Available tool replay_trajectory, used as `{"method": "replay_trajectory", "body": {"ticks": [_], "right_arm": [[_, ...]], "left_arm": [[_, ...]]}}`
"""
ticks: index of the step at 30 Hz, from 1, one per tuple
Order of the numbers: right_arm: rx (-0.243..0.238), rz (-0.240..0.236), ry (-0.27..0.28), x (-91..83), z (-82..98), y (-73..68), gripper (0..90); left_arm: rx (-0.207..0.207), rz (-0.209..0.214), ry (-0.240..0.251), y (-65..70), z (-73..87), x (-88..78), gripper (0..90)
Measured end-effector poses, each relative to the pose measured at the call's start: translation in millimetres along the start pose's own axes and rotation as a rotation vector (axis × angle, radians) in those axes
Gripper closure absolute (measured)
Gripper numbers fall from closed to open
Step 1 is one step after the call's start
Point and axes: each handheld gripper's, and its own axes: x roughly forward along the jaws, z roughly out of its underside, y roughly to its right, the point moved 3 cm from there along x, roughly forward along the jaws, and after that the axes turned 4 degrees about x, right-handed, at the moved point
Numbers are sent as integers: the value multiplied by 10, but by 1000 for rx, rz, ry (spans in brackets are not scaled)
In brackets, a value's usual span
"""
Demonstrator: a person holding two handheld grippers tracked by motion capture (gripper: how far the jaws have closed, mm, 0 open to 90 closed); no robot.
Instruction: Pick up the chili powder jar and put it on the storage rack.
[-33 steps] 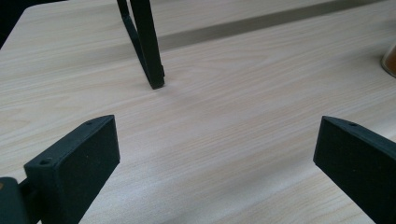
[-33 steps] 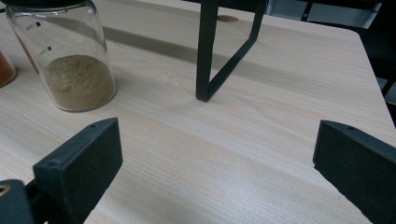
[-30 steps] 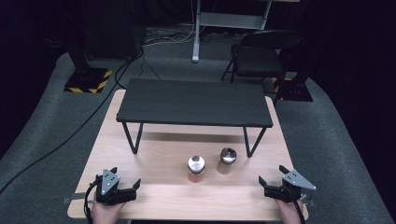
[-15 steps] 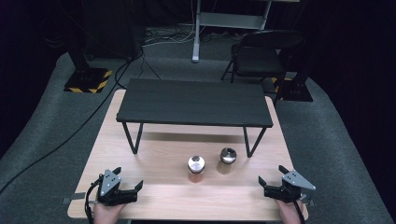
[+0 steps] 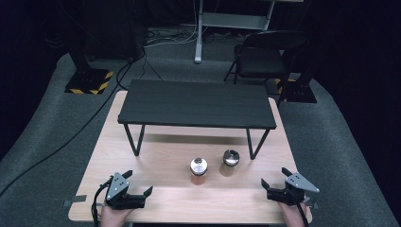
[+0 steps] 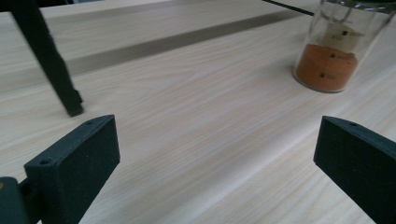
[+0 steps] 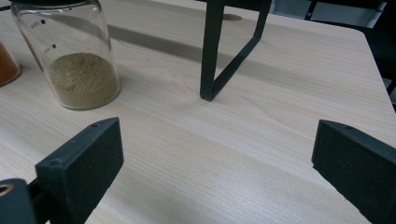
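Note:
Two glass jars with metal lids stand on the wooden table [image 5: 156, 165], in front of a black shelf [image 5: 196, 103]. One jar holds orange powder [image 5: 198, 172] [image 6: 329, 51]. The other holds tan powder [image 5: 231, 161] [image 7: 74, 60]. My left gripper [image 5: 139, 182] [image 6: 217, 158] rests open near the table's front left, with the orange jar ahead of it to its right. At the front right my right gripper [image 5: 274, 177] [image 7: 217, 158] is open too, and the tan jar stands ahead of it to its left. Nothing lies between either pair of jaws.
The shelf stands on thin black legs [image 6: 51, 70] [image 7: 219, 56] with room underneath. A black folding chair [image 5: 265, 56] and equipment stands sit on the grey floor beyond the table. The orange jar's edge [image 7: 7, 60] shows left of the tan one.
My left gripper has slid slightly to the right and toward the front edge. The right gripper and both jars have stayed put.

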Motion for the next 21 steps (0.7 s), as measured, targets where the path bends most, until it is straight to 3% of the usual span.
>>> {"method": "replay_trajectory", "body": {"ticks": [12, 21], "right_arm": [[-2, -5, -4, 5, -7, -5, 18], [4, 0, -2, 3, -4, -6, 15]], "left_arm": [[11, 73, 6, 59, -41, 105, 2], [42, 141, -1, 147, -111, 242, 2]]}}
